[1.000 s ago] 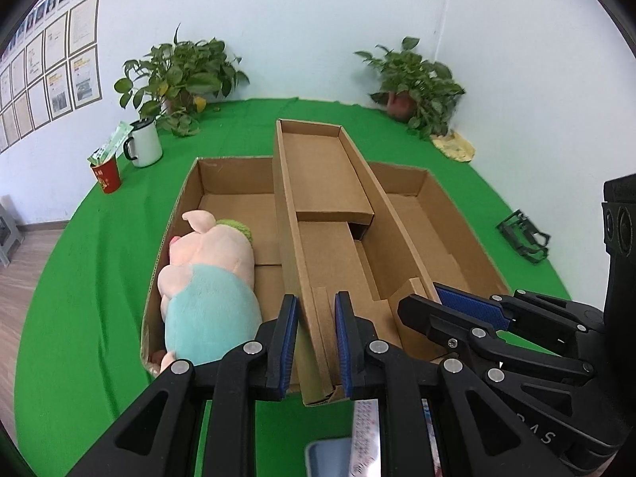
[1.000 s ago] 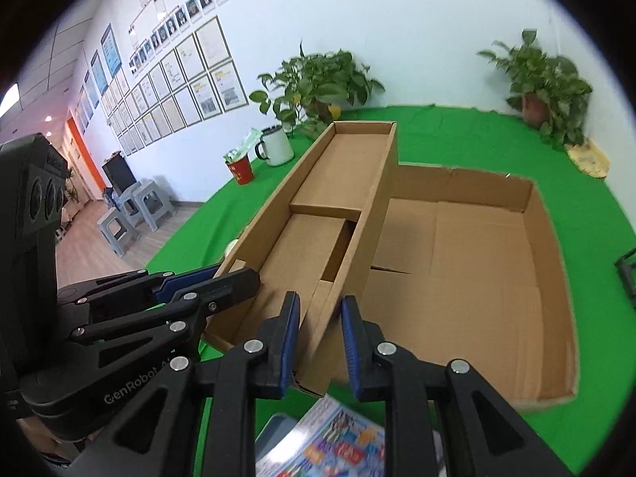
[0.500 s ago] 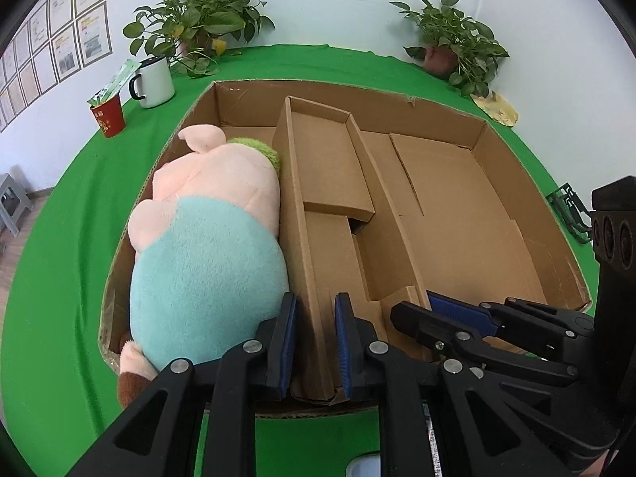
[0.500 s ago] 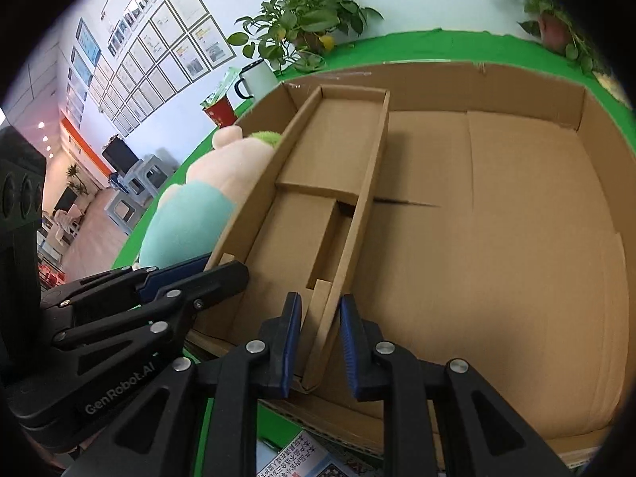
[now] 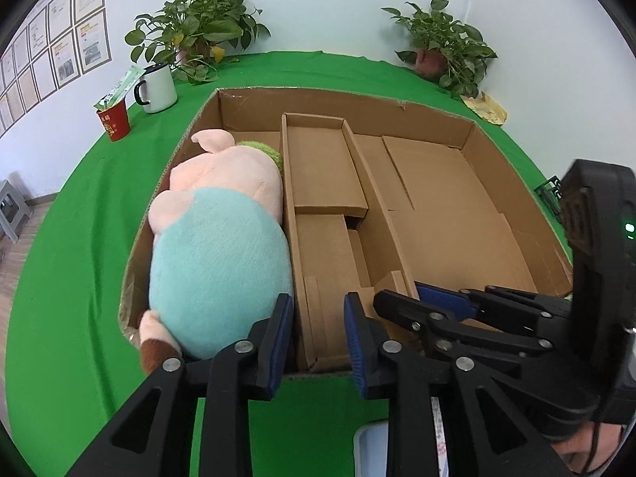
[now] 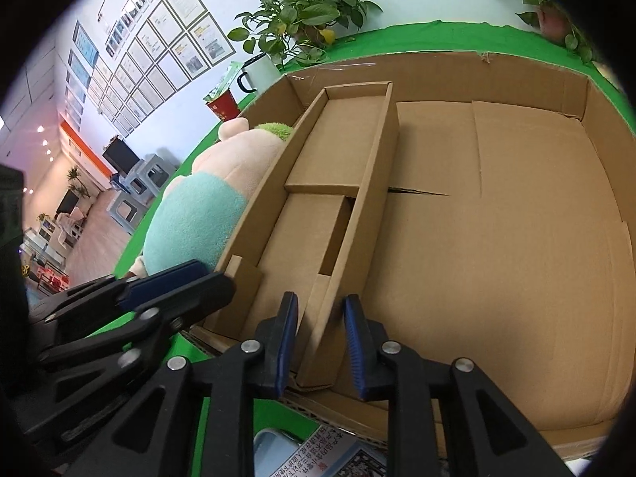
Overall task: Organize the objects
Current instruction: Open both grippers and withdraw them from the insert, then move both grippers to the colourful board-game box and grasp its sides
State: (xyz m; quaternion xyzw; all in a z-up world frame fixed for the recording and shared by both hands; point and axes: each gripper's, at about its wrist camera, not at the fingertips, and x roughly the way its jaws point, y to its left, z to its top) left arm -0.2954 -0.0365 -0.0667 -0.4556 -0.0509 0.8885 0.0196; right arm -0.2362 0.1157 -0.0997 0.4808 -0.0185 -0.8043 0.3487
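A large open cardboard box [image 5: 397, 97] lies on the green table. A plush pig [image 5: 218, 238] in a teal shirt fills its left side. A narrow cardboard insert tray [image 5: 318, 159] rests lengthwise beside the pig; the box floor to its right is bare. My left gripper [image 5: 318, 334] straddles the tray's near left wall, jaws opening, with a gap at the right pad. My right gripper [image 6: 321, 326] straddles the tray's [image 6: 338, 143] near right wall, jaws opening, pads just off the cardboard. Each gripper shows in the other's view: right gripper [image 5: 401, 296], left gripper [image 6: 210, 278].
A white mug [image 5: 157, 87] and a red cup [image 5: 113, 121] stand at the back left by a potted plant [image 5: 198, 35]. Another plant [image 5: 445, 51] is back right. A black clip-like object [image 5: 550, 194] lies right of the box. A printed booklet [image 6: 330, 457] lies under my grippers.
The insert tray came down with both grippers from above the box onto its floor beside the pig. Both sets of jaws have since spread away from the tray's walls.
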